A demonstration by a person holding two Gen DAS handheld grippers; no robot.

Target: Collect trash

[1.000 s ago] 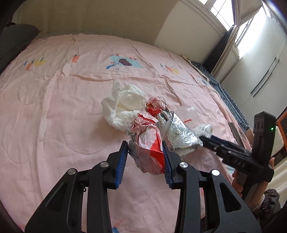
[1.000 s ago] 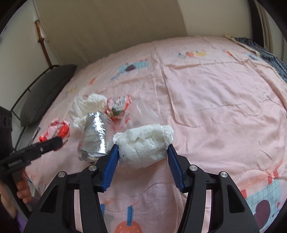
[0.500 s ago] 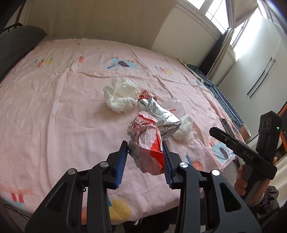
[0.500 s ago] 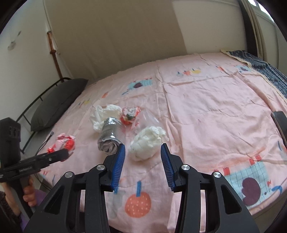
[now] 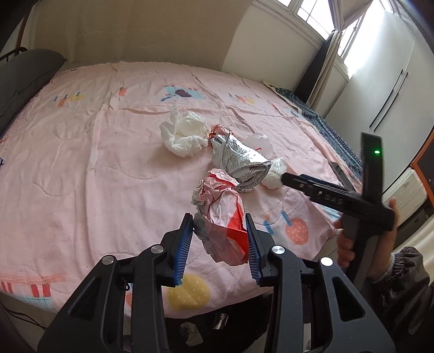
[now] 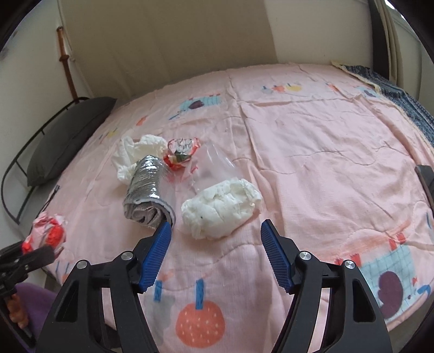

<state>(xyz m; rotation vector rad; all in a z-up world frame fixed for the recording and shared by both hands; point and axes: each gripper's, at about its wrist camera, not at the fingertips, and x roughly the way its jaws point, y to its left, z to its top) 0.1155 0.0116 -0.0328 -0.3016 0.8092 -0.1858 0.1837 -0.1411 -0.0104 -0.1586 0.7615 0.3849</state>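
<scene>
Left gripper (image 5: 219, 244) clamps red-white wrapper (image 5: 221, 222); loose crumple may slip. Right gripper (image 6: 215, 251), fingers just opened, empty, risks nudging white tissue wad (image 6: 221, 207) off bed (image 6: 312, 152).

A pink quilt (image 6: 312, 152) printed with fruit and little houses covers the bed. A dark grey pillow (image 6: 67, 135) lies at its 9 o'clock edge against a black metal rail (image 6: 16, 173). A blue patterned blanket (image 6: 415, 108) (partly tucked under) shows at 2 o'clock. A window (image 5: 320, 13) brightens the wall at 1 o'clock.
</scene>
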